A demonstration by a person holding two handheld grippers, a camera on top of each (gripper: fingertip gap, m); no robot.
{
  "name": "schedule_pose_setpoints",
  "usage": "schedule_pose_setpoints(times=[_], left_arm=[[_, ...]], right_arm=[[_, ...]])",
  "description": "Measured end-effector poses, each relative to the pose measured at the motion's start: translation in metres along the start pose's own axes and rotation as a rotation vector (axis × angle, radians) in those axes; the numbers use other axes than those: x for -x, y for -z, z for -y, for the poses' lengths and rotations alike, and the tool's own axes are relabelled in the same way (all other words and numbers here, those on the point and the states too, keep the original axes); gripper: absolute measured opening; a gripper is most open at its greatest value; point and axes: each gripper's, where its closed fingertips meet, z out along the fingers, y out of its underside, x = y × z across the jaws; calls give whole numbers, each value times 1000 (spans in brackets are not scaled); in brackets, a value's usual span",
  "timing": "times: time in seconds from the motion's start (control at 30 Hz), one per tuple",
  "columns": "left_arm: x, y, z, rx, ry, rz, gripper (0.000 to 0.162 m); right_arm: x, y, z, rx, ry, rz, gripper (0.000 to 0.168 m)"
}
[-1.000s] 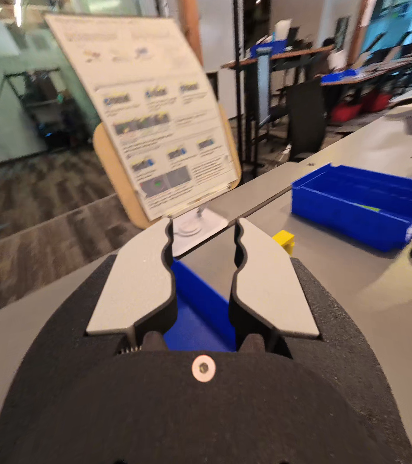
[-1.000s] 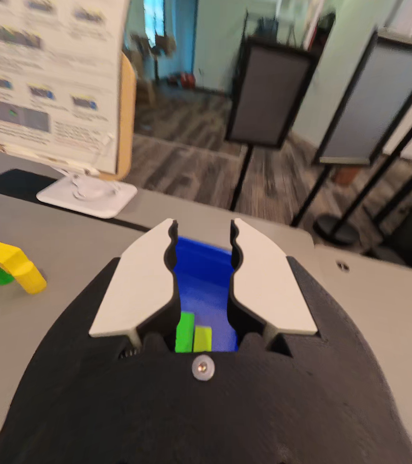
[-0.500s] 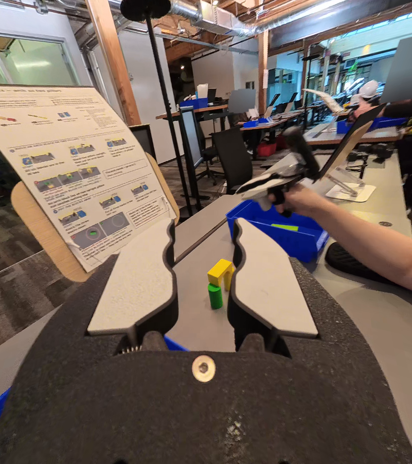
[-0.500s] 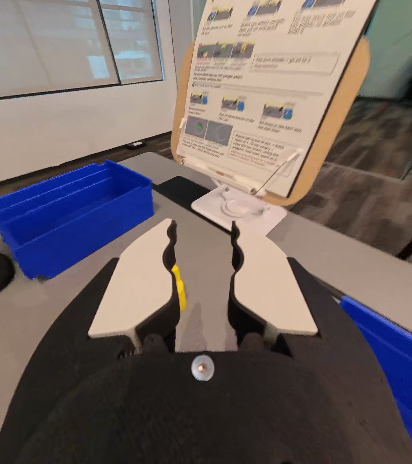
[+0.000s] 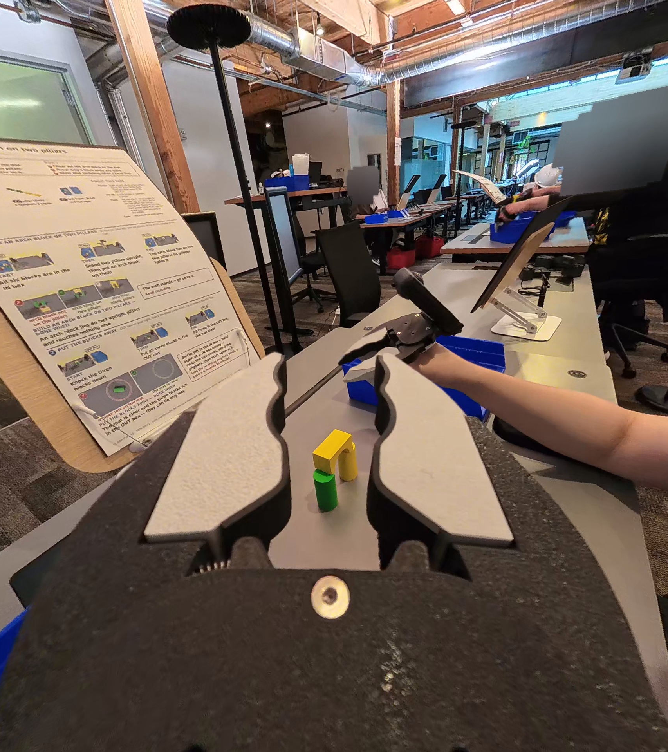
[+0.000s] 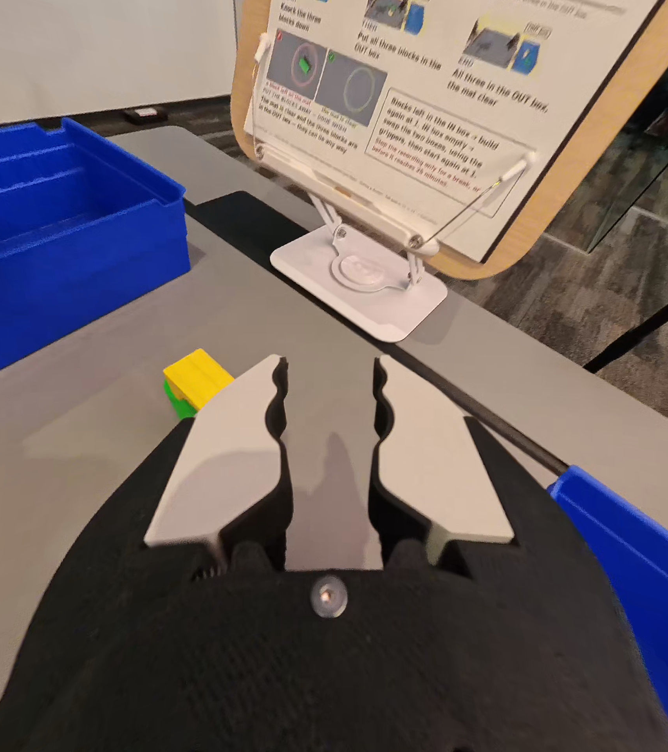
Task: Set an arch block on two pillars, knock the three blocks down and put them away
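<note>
Since half a second ago the right gripper (image 5: 359, 364) has dipped lower over the grey table (image 5: 560, 366), both it and the left gripper (image 5: 330, 390) gaping empty, while the yellow arch block (image 5: 334, 449) sits center-frame on a green pillar (image 5: 325, 493) and a yellow pillar (image 5: 348, 466).

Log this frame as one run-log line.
stage: arch built, not knocked down | yellow arch on green pillar and yellow pillar | left gripper: open, empty | right gripper: open, empty, beside the stack
</note>
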Motion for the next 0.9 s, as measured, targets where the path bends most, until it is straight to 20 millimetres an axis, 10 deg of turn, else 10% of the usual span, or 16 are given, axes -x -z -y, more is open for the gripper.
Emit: schedule_pose_setpoints(times=[0.33, 0.63, 0.9], left_arm=[[0, 4, 1, -8, 45, -42, 38], [-1, -5, -9, 38, 34, -48, 37], [-1, -7, -13, 59, 40, -59, 35]], right_arm=[[-11, 8, 43, -154, -75, 10, 37], [0, -60, -67, 512, 47, 87, 2], [-13, -65, -123, 946, -73, 121, 1]])
